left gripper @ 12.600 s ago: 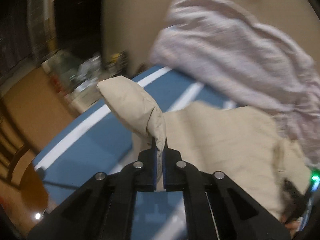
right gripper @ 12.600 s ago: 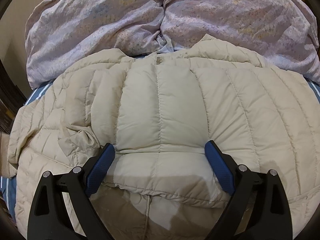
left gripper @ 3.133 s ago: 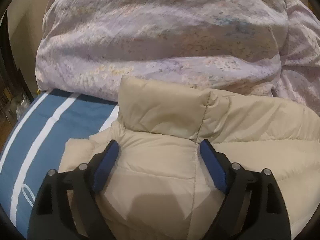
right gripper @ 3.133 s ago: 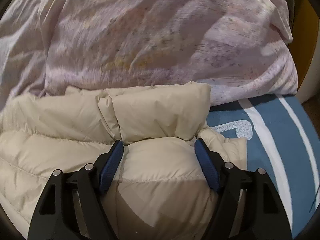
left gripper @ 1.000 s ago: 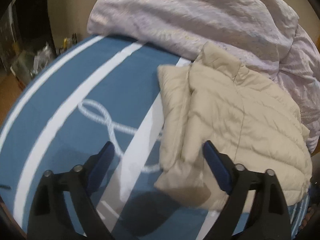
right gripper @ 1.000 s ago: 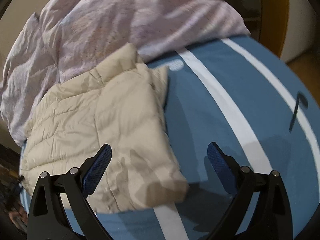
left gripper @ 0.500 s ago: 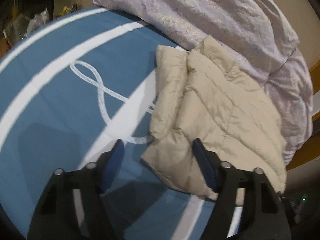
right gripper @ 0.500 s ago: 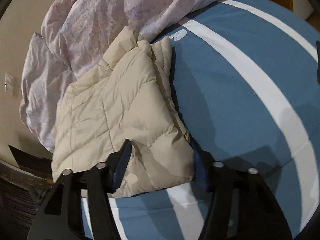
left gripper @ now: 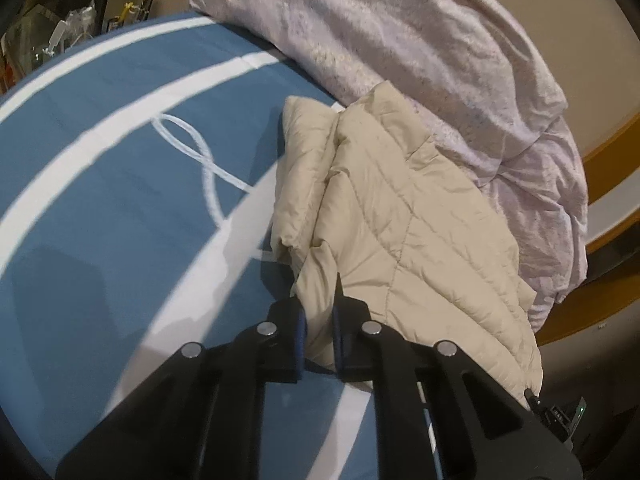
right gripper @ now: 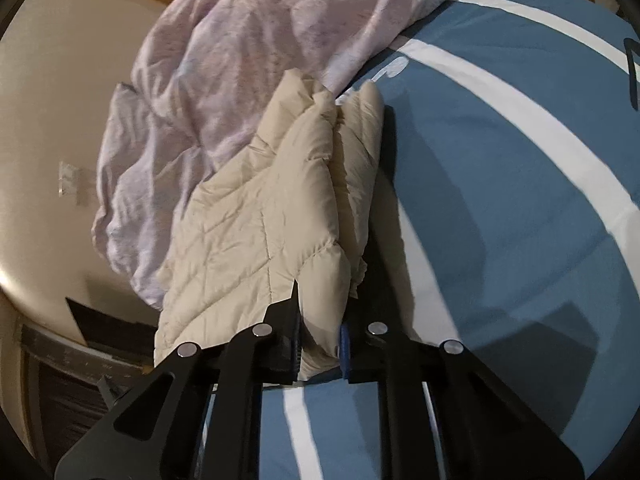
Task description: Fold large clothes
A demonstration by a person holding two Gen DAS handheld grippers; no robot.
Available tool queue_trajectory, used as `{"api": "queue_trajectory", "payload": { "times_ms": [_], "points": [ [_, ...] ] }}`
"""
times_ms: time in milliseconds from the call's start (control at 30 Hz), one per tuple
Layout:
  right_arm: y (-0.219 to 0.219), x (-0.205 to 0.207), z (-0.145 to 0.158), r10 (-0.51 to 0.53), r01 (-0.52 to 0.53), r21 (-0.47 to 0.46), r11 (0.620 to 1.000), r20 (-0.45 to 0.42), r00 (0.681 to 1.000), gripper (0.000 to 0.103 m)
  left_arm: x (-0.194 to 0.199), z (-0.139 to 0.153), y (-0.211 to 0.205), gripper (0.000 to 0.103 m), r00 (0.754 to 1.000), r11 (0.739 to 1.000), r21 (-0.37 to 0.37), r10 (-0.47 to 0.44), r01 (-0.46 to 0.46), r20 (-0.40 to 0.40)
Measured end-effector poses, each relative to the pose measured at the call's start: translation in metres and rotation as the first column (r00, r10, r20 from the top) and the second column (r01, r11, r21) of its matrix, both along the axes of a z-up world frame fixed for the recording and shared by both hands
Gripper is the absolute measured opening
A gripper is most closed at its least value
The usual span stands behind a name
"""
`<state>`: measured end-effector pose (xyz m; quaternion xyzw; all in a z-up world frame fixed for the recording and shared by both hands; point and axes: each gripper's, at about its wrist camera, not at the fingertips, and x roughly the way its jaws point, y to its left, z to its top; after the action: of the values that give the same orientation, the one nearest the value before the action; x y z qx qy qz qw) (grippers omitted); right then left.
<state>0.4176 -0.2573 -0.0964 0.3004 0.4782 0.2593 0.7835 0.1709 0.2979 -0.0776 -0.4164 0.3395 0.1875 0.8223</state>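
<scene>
A beige quilted puffer jacket [left gripper: 404, 216] lies folded on a blue bed cover with white stripes [left gripper: 120, 208]. My left gripper [left gripper: 319, 312] is shut on the jacket's near left corner. In the right wrist view the same jacket [right gripper: 264, 216] stretches away from me, and my right gripper [right gripper: 319, 320] is shut on its near right corner. Both corners bulge between the blue pads. The jacket's collar end lies against the duvet.
A crumpled lilac duvet [left gripper: 420, 40] is heaped at the far end of the bed, also in the right wrist view [right gripper: 248, 48]. Cluttered items [left gripper: 60, 36] stand beyond the bed's left edge. A wooden bed frame [left gripper: 608, 160] runs at the right.
Both grippers were open above the folded jacket's near corners half a second ago. They have closed on those corners. Earlier the jacket was folded smaller.
</scene>
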Motion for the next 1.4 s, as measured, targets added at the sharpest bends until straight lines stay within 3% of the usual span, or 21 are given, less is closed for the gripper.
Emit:
{"api": "queue_trajectory", "payload": {
  "times_ms": [533, 700, 767, 800, 833, 867, 933, 1000, 1167, 1400],
  "points": [
    [0.006, -0.078, -0.009, 0.083, -0.083, 0.008, 0.997, -0.008, 0.997, 0.014, -0.086, 0.001, 0.007, 0.010, 1.000, 1.000, 0.016, 0.002, -0.002, 0.012],
    [0.008, -0.093, -0.007, 0.107, -0.107, -0.075, 0.991, -0.006, 0.994, 0.017, -0.103, -0.005, 0.010, 0.012, 1.000, 1.000, -0.015, 0.000, 0.001, 0.011],
    [0.012, -0.095, 0.004, 0.092, -0.084, -0.195, 0.977, 0.033, 0.995, 0.025, -0.104, -0.008, 0.011, 0.018, 1.000, 1.000, -0.014, 0.008, -0.008, -0.005],
    [0.015, -0.098, 0.012, 0.083, -0.063, -0.255, 0.965, 0.069, 0.994, 0.033, -0.104, -0.007, 0.012, 0.023, 1.000, 1.000, -0.004, 0.016, -0.016, -0.015],
    [0.018, -0.101, 0.024, 0.067, -0.018, -0.343, 0.939, 0.133, 0.989, 0.045, -0.103, -0.007, 0.012, 0.031, 1.000, 1.000, 0.002, 0.019, -0.019, -0.021],
    [0.020, -0.105, 0.032, 0.056, 0.021, -0.394, 0.919, 0.183, 0.982, 0.051, -0.102, -0.007, 0.012, 0.037, 0.999, 1.000, 0.009, 0.022, -0.022, -0.025],
    [0.023, -0.111, 0.048, 0.051, 0.082, -0.452, 0.888, 0.274, 0.960, 0.056, -0.102, -0.005, 0.014, 0.062, 0.999, 0.999, 0.021, 0.035, -0.034, -0.029],
    [0.030, -0.113, 0.060, 0.075, 0.086, -0.463, 0.882, 0.320, 0.945, 0.056, -0.098, -0.003, 0.017, 0.066, 0.999, 0.999, 0.028, 0.032, -0.032, -0.027],
    [0.063, -0.112, 0.068, 0.172, -0.004, -0.448, 0.894, 0.333, 0.927, 0.056, -0.082, -0.003, 0.020, 0.073, 0.999, 1.000, 0.025, 0.016, -0.015, -0.047],
    [0.113, -0.123, 0.051, 0.310, -0.096, -0.520, 0.849, 0.343, 0.887, 0.051, -0.064, -0.009, 0.025, 0.074, 0.999, 1.000, -0.002, 0.008, -0.008, -0.054]
  ]
}}
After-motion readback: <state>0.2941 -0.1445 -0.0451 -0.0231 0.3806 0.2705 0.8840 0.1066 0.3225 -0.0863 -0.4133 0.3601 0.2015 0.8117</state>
